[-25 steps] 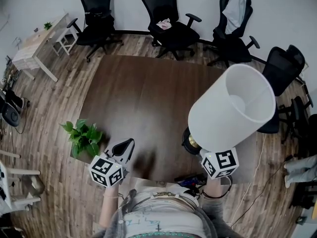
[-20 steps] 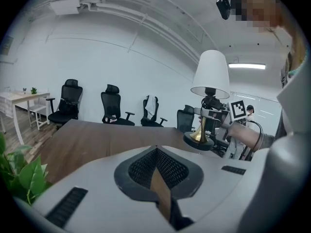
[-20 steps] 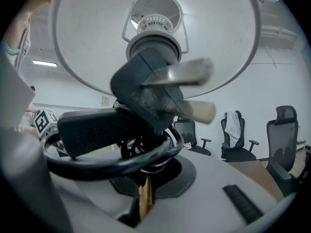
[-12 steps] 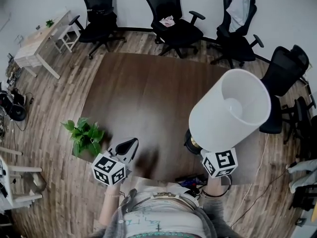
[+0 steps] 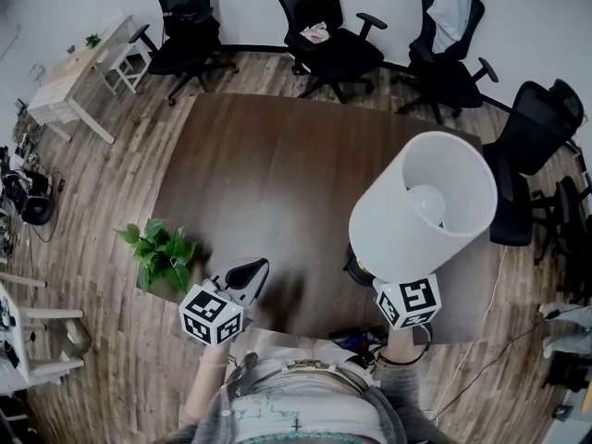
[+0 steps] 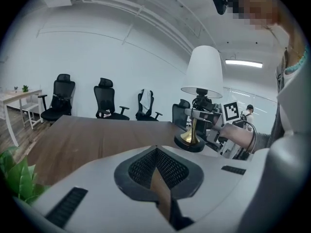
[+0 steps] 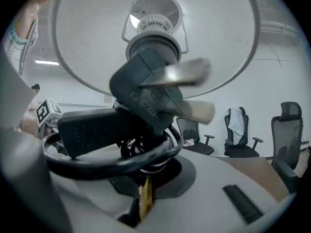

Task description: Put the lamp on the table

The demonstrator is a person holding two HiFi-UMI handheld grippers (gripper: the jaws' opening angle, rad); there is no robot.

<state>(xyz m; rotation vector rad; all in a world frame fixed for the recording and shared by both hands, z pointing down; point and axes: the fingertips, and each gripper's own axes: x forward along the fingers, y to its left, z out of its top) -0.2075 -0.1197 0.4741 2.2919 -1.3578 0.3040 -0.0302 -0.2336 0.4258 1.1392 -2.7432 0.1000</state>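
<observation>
The lamp has a white shade (image 5: 423, 206), a brass stem and a round black base (image 5: 359, 268). It stands upright over the right front part of the dark wooden table (image 5: 268, 174). My right gripper (image 5: 381, 283) is shut on the brass stem just above the base. The left gripper view shows that base (image 6: 189, 142) low at the tabletop; whether it touches I cannot tell. From below, the right gripper view shows the shade (image 7: 155, 33), the plug (image 7: 155, 93) and the coiled black cord (image 7: 107, 152). My left gripper (image 5: 254, 268) is shut and holds nothing at the table's front edge.
A green potted plant (image 5: 159, 252) stands by the table's front left corner. Black office chairs (image 5: 324, 40) line the far side, and another chair (image 5: 532, 128) is at the right. A small light desk (image 5: 69, 77) stands far left. Cables (image 5: 361, 340) lie by my feet.
The lamp shade has shifted slightly left with my right gripper. My left gripper has edged to the right along the table's front edge.
</observation>
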